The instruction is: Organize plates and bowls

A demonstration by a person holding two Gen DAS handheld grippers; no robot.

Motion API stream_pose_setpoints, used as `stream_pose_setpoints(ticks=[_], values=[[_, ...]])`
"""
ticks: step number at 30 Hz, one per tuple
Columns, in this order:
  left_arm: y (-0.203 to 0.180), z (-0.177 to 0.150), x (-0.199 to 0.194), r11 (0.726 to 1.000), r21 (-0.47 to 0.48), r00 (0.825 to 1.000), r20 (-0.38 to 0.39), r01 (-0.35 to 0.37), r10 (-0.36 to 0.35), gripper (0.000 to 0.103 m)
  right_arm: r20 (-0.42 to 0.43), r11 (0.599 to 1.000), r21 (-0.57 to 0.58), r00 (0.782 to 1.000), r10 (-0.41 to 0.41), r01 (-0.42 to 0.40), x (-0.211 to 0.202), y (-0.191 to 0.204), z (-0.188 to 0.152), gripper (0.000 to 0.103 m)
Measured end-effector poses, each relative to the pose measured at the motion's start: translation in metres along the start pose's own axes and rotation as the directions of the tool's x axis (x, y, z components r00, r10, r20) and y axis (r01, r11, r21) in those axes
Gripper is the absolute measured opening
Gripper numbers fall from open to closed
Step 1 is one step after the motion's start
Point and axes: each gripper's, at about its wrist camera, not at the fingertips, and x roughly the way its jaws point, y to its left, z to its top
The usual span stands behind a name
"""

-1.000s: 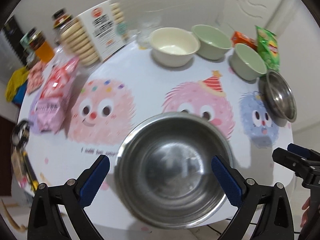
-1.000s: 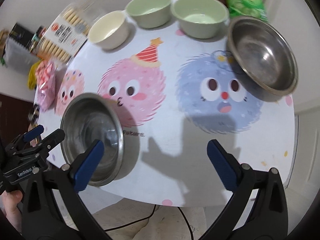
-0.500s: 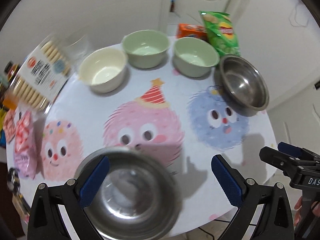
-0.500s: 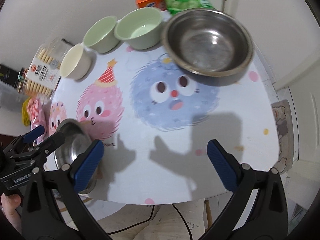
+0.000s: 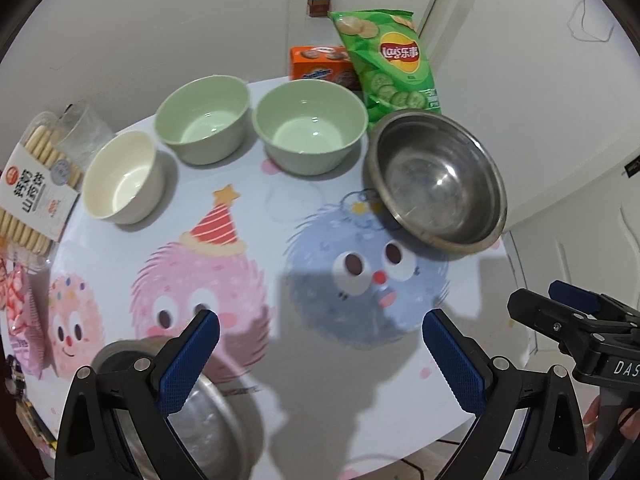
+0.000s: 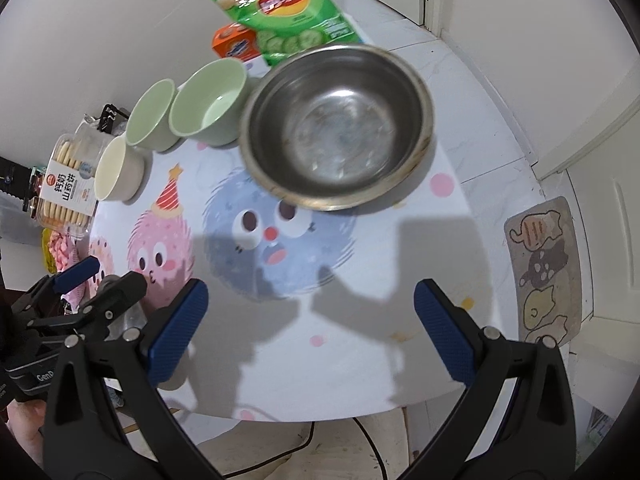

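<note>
Two grippers hang over the near edge of a round table [image 5: 120,256] covered in a cartoon-monster print, and both stand with their blue-padded fingers spread wide and nothing between them. In the left wrist view, the left gripper [image 5: 320,354] sits at 6 o'clock, and a steel bowl [image 5: 208,412] lies on the table just under and behind its left finger at about 7 o'clock, partly hidden by the black arm. At 4 o'clock the right gripper [image 5: 568,308] juts in from the side, apart from the table edge. In the right wrist view the right gripper [image 6: 311,326] hovers above the bare cloth at 6 o'clock, with the left gripper [image 6: 100,276] showing at 8 o'clock. Farther out, a second, larger steel bowl [image 6: 336,128] rests near the table's far right rim, at 12 o'clock in that view and 2 o'clock in the left one. Beyond the middle, a row of three bowls runs across the far side: a cream bowl [image 5: 120,178] at 10 o'clock, then a green bowl [image 5: 202,120], then another green bowl [image 5: 312,126] just beside the big steel one. At the far edge stand a green chip bag [image 5: 386,60] and an orange box [image 5: 316,64] at 12 o'clock, and a biscuit pack [image 5: 32,192] at 9 o'clock.
</note>
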Motion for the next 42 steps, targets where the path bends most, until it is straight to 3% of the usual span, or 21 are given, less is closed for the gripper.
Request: stream_pose_setpoints(ticks=[19,28,34,41,42], values=[[-0.03,0.047,0.062,0.978,-0.21,0.998,-0.067,-0.02,0.006,0.103,-0.087,0.998,-0.064,0.996,0.008,-0.013,0.034,-0.055,0.073,0.102],[-0.035,0.057,0.089,0.968,-0.242,0.992,-0.119,-0.058,0.029,0.103,-0.128,0.997,-0.083,0.992,-0.021,0.011,0.057,-0.067,0.092,0.102],[-0.046,0.067,0.1,0.972,-0.214,0.989,-0.131,-0.094,0.067,0.102,-0.146,0.996,-0.086,0.989,-0.016,0.003,0.068,-0.07,0.102,0.102],[-0.046,0.073,0.109,0.972,-0.213,0.985,-0.154,-0.104,0.072,0.093,-0.161,0.996,-0.094,0.987,-0.027,0.012,0.076,-0.071,0.106,0.095],[-0.046,0.075,0.11,0.971,-0.215,0.985,-0.157,-0.107,0.074,0.085,-0.164,0.996,-0.094,0.986,-0.027,0.011,0.076,-0.071,0.107,0.092]])
